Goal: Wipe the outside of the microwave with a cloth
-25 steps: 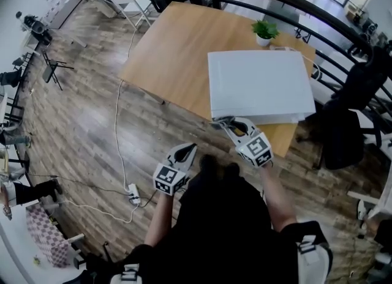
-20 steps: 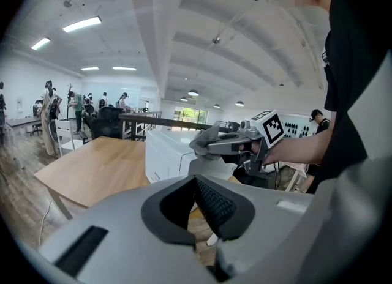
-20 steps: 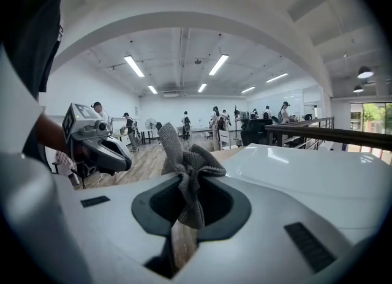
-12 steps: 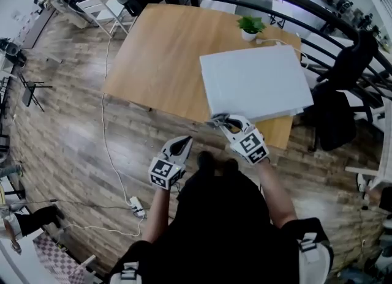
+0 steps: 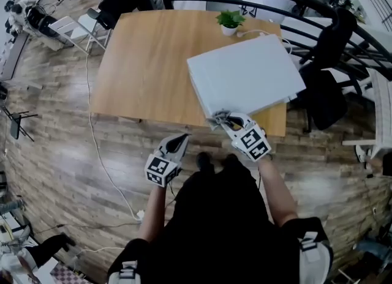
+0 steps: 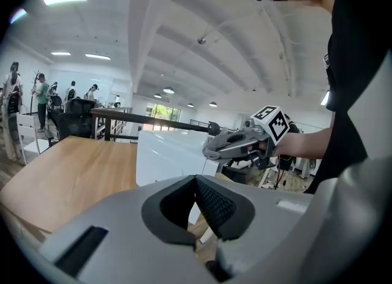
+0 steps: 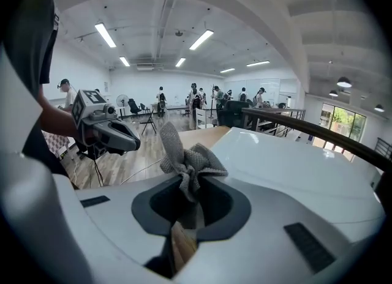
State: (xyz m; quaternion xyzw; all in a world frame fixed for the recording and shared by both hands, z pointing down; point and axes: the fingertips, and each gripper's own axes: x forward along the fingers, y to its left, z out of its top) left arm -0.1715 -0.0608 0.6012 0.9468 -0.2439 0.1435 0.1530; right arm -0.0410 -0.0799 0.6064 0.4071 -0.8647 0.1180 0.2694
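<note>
Microwave (image 5: 245, 78), big and white, sits on the right side of the wooden table (image 5: 147, 62), close to the near edge. A person stands in front of the table with a gripper in each hand. The right gripper (image 5: 228, 119) is squeezed tight on a grey cloth (image 7: 187, 160), right at the microwave's near corner. The left gripper (image 5: 180, 139) is closed with nothing in it, over the floor. A little green plant (image 5: 229, 19) stands behind the microwave
</note>
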